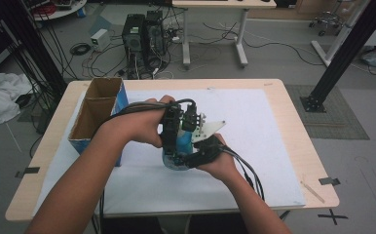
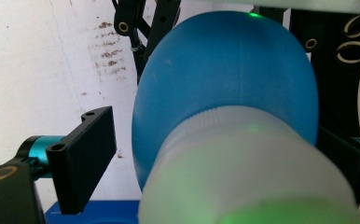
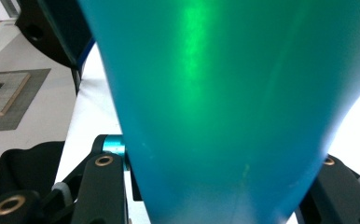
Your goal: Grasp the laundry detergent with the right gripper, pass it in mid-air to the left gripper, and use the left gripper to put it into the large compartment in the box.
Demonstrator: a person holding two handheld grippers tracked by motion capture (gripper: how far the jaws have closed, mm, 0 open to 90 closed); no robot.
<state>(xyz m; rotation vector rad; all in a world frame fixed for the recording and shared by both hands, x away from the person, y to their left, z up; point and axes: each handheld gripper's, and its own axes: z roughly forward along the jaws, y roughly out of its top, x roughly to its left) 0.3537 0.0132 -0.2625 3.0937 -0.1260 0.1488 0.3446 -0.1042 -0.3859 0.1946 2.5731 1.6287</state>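
Bottle [image 1: 177, 155], blue with a pale screw cap [image 2: 252, 172], upright on white mat [image 1: 254, 146], just right of open cardboard box [image 1: 98, 114]. Right gripper [image 1: 196, 157] clamped on bottle's blue body [image 3: 215, 116], jaws pressed to both sides. Left gripper [image 1: 170, 139] over the cap end from above; left jaw standing clear of cap, right jaw hidden behind bottle, so grip impossible to tell. Both hands close together near mat's middle.

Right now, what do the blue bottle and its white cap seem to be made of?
The blue bottle looks like smooth, slightly glossy plastic: its even colour carries a soft green highlight. The white cap seems a matte, translucent plastic with fine ridges around its rim, though it is blurred. Both are judged by look alone.
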